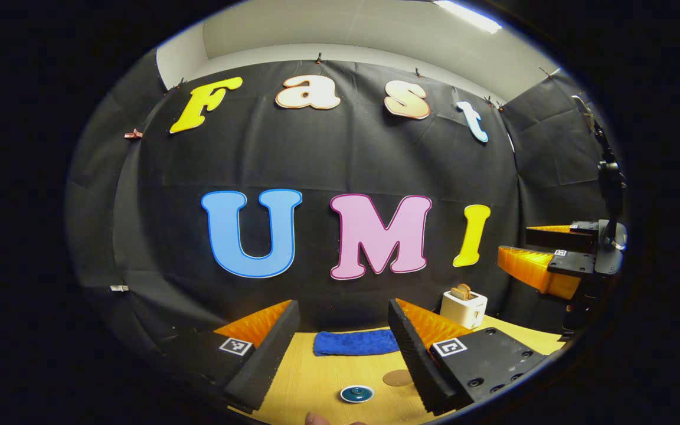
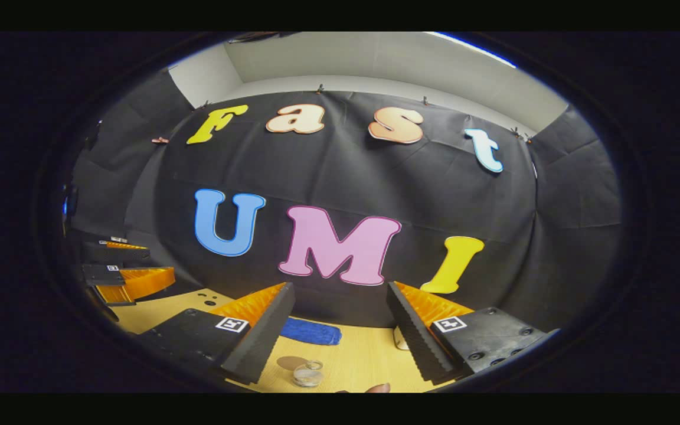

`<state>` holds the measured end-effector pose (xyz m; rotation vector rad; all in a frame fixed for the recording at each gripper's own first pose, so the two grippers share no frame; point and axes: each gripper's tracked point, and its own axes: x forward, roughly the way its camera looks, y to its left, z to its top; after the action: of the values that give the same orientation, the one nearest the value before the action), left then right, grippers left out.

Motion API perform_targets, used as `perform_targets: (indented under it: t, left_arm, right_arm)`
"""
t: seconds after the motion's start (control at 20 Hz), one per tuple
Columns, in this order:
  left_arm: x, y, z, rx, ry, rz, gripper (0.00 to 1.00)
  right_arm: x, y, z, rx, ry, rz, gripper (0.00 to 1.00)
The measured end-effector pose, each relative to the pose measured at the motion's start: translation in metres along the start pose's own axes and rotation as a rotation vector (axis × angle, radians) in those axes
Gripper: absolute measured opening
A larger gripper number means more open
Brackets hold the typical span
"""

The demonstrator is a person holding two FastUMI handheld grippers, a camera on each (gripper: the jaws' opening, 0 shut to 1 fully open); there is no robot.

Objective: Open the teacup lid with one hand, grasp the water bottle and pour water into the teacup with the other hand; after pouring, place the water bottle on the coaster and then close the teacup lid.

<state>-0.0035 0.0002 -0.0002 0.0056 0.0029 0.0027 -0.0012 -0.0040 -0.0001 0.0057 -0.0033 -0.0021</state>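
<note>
1. Two fingers of the left tool stand spread wide in the left gripper view, pinching nothing, raised above the wooden surface.
2. Between them, low on the surface, sits the teal teacup lid; the round brown coaster lies just beside it to the right, and a blue towel lies farther back.
3. A white toaster with bread in it stands at the far right, and the right tool hangs spread open beyond it.
4. Right gripper view: the right tool is spread, holding nothing.
5. Below its gap stands a clear glass teacup, touching the coaster in this view; the towel lies behind.
6. At far left, the left tool hangs open above the surface.
</note>
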Motion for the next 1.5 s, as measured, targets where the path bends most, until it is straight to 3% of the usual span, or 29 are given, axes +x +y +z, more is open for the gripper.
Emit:
perform_targets:
  t: [0.4, 0.7, 0.95, 1.2, 1.5]
  left_arm:
    - [0.006, -0.009, -0.011, 0.001, 0.011, -0.023, 0.95]
    - [0.023, -0.019, -0.053, 0.01, 0.033, -0.056, 0.95]
    - [0.04, -0.026, -0.116, 0.025, 0.079, -0.064, 0.95]
    - [0.058, -0.029, -0.211, 0.038, 0.161, -0.067, 0.95]
    - [0.077, -0.036, -0.316, 0.022, 0.264, -0.071, 0.88]
  right_arm:
    - [0.003, 0.008, -0.016, 0.012, 0.02, 0.025, 0.97]
    - [0.011, 0.023, -0.074, 0.022, 0.073, 0.057, 0.97]
    - [0.015, 0.026, -0.139, 0.024, 0.119, 0.063, 0.96]
    - [0.01, 0.028, -0.202, 0.028, 0.139, 0.077, 0.96]
    - [0.0, 0.042, -0.27, 0.012, 0.19, 0.086, 0.98]
